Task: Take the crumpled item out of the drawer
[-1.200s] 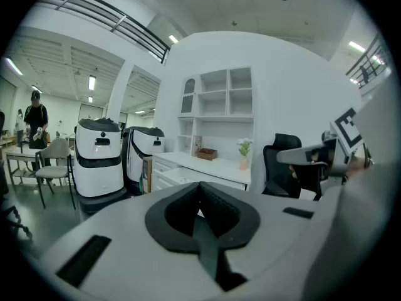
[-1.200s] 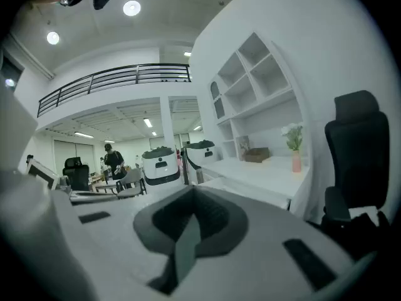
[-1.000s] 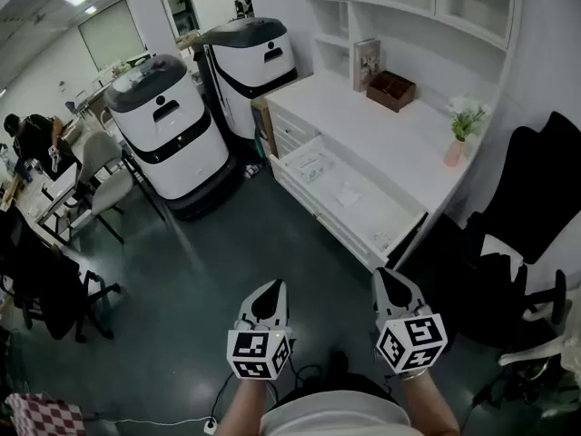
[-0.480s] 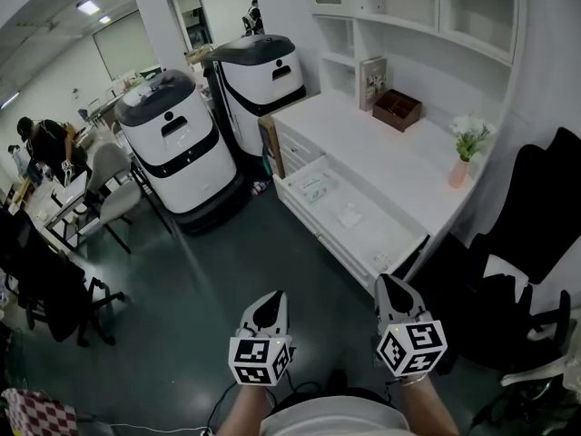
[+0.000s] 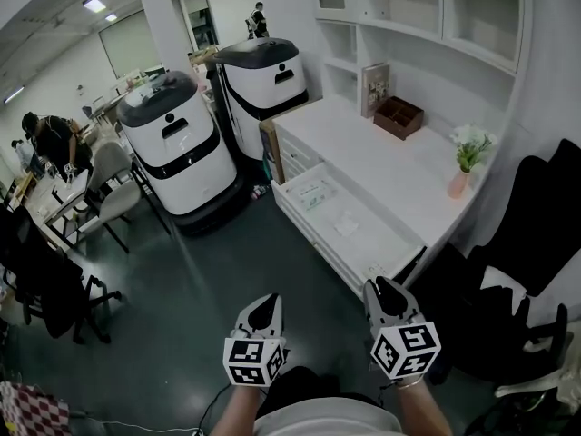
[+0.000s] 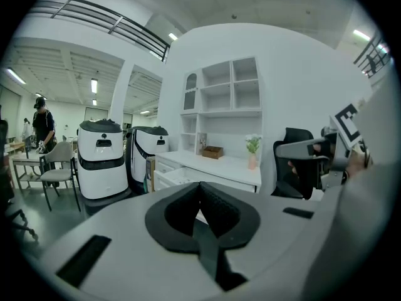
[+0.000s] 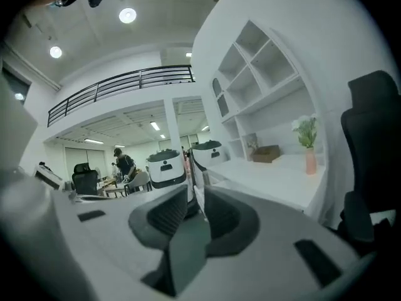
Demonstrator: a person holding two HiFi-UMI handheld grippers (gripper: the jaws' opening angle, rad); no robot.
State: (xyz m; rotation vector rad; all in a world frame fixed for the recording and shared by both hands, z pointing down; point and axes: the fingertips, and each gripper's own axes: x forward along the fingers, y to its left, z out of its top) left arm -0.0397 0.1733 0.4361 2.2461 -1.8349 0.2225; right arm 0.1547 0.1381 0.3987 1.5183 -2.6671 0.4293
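The white desk's long drawer (image 5: 386,243) stands pulled open. A small white crumpled item (image 5: 347,226) lies near its middle, and a flat packet (image 5: 311,192) lies at its far end. Both grippers hang low over the dark floor, well short of the drawer. My left gripper (image 5: 265,305) is shut, its jaws meeting at the tips (image 6: 199,185) with nothing held. My right gripper (image 5: 381,289) is nearer the drawer's front corner. Its jaws are opening, and the narrow gap (image 7: 195,190) between them holds nothing.
Two large white-and-black robot bases (image 5: 177,143) (image 5: 265,75) stand left of the desk. On the desktop are a pink vase with flowers (image 5: 465,163), a brown box (image 5: 398,116) and a book. A black office chair (image 5: 536,234) is at the right. People work at tables at the far left.
The head view has shifted, so the desk and drawer sit slightly lower in the picture. Both grippers have drifted a little left and stayed low.
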